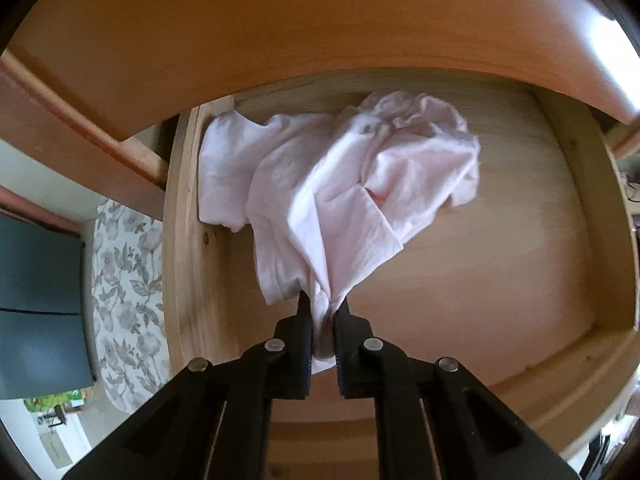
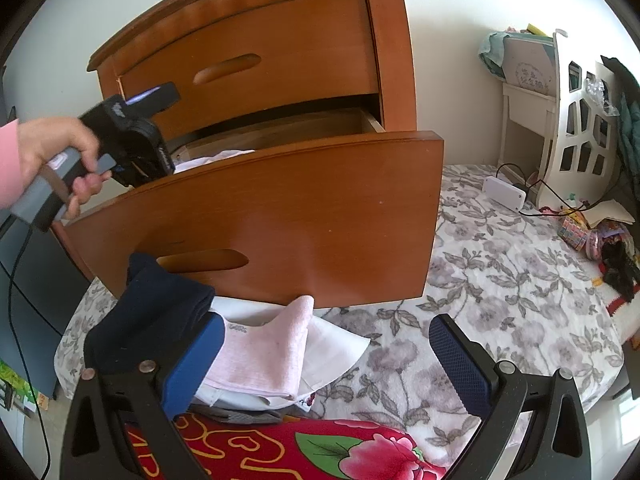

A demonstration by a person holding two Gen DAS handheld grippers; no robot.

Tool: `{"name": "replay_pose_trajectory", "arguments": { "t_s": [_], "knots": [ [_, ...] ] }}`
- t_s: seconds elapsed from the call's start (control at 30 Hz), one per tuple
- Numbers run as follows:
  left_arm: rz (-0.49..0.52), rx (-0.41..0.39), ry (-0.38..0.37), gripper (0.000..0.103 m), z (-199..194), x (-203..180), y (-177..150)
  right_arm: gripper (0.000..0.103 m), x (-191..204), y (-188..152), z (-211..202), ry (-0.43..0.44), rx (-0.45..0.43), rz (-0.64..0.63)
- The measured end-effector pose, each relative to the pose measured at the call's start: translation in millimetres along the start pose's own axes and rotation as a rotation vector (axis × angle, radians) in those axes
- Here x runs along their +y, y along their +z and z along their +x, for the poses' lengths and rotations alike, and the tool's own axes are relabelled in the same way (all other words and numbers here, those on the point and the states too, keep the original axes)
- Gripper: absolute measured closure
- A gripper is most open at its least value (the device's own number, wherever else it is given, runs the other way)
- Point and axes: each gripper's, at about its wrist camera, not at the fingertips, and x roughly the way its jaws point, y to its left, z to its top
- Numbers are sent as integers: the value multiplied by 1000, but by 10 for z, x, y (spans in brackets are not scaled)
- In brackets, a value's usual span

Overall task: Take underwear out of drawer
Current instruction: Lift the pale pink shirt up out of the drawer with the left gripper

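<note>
Underwear (image 1: pixel 340 184), pale pink and crumpled, lies in the open drawer (image 1: pixel 580 184) toward its back left corner, and one bunched edge runs from the heap straight down into my left gripper (image 1: pixel 323 308), whose fingers are pinched together on that fold. So the cloth's long line stretches from my fingertips away toward the drawer's back wall, the bulk resting on the drawer floor. I judge the lift should go up and back over the drawer front. My right gripper (image 2: pixel 326 354) hangs outside, well apart, its pads spread wide and holding nothing, above folded clothes (image 2: pixel 260 356) on the bed (image 2: pixel 500 288).
</note>
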Motion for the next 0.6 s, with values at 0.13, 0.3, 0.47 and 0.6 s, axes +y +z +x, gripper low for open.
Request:
{"name": "replay_pose_trajectory", "arguments": {
  "t_s": [0.13,0.3,0.47,0.6],
  "knots": [
    [10,-49,-38,94,-189,11,-88,0,-1,3,-5,-3,-1,-2],
    [-25,-175,-9,95,-494,97,-125,0,9,1,-13,-11,-1,-7],
    [-76,-296,-20,95,-757,157,-99,0,22,3,-26,-17,-5,-14],
    [-93,-400,-17,95,-990,163,-154,0,21,5,-34,-20,-8,-14]
  ]
}}
